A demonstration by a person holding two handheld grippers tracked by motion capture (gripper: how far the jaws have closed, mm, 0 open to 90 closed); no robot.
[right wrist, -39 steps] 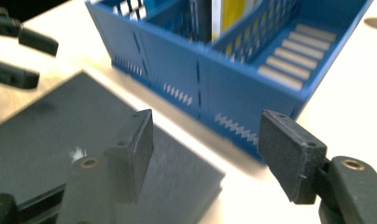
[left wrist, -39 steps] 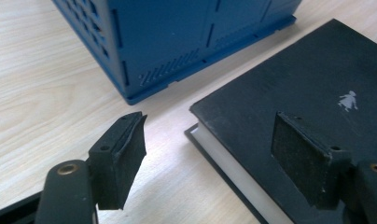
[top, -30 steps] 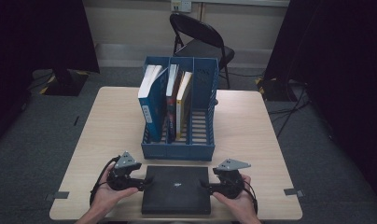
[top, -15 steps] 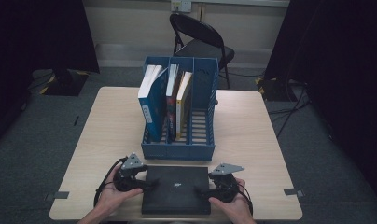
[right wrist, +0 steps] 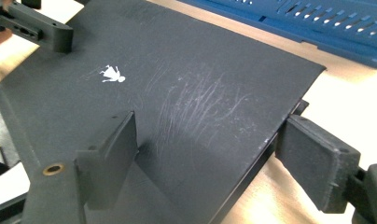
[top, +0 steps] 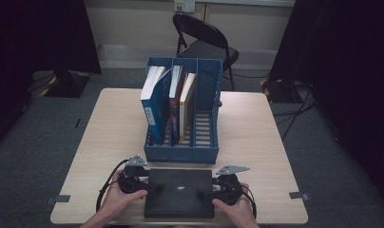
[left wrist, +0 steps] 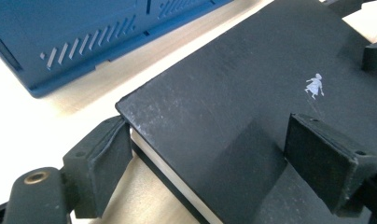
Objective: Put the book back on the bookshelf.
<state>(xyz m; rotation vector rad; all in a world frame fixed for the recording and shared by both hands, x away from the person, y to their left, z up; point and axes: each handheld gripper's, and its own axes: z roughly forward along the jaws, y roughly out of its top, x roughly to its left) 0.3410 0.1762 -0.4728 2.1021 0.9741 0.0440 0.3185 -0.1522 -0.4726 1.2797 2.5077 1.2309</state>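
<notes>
Black book (top: 179,192) lies flat on counter (top: 256,142), just in front of blue file rack (top: 183,152), long axis crosswise. Left claw (top: 151,190) and right claw (top: 206,194) straddle its 2 short ends, jaws just opened, pads loose, gripping nothing.

Left gripper (top: 149,187): we see a black body beside the black book (top: 180,192), a grey three-cornered plate on top, and a black cable looping outward.
Right gripper (top: 210,194): the same black build, grey plate and dark cable at the book's other side.
Jaw pads: our blocky matte black pads (left wrist: 102,161) carry small recessed screw holes and a brass-coloured insert.
Forearms: bare, no sleeves.
</notes>
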